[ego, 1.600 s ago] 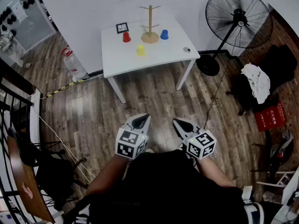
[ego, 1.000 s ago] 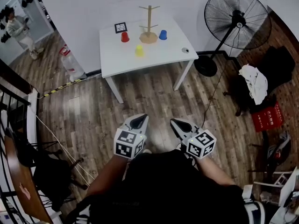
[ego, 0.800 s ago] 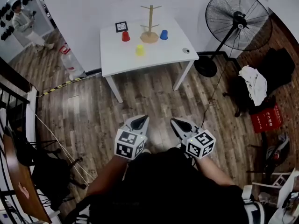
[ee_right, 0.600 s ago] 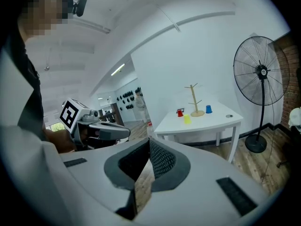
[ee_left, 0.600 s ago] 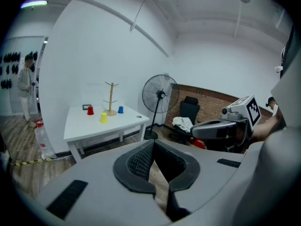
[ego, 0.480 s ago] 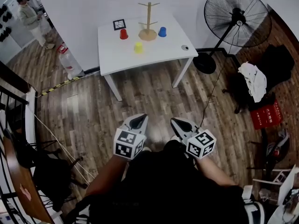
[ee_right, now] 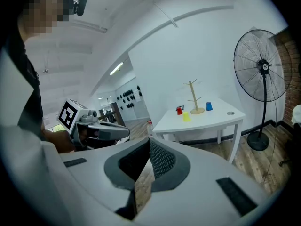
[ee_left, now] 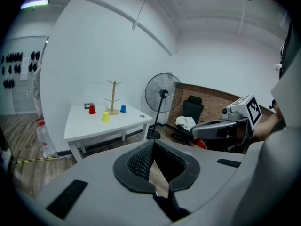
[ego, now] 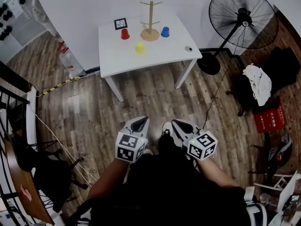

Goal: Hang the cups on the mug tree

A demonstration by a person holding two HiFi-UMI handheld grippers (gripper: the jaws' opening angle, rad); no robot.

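A white desk [ego: 157,58] stands against a white wall on a wooden plank floor [ego: 141,98], with a black pedestal fan [ego: 242,18] to its right. On the desk a wooden mug tree [ego: 150,20] stands upright with bare pegs. A red cup [ego: 125,34] sits to its left, a blue cup [ego: 165,31] to its right and a yellow cup [ego: 140,48] in front, all upside down. The left hand-held gripper [ego: 139,123] and right hand-held gripper [ego: 180,125] hang side by side over the floor, well apart from the desk, both pointing toward it. Each has its jaws closed tip to tip, with nothing between them.
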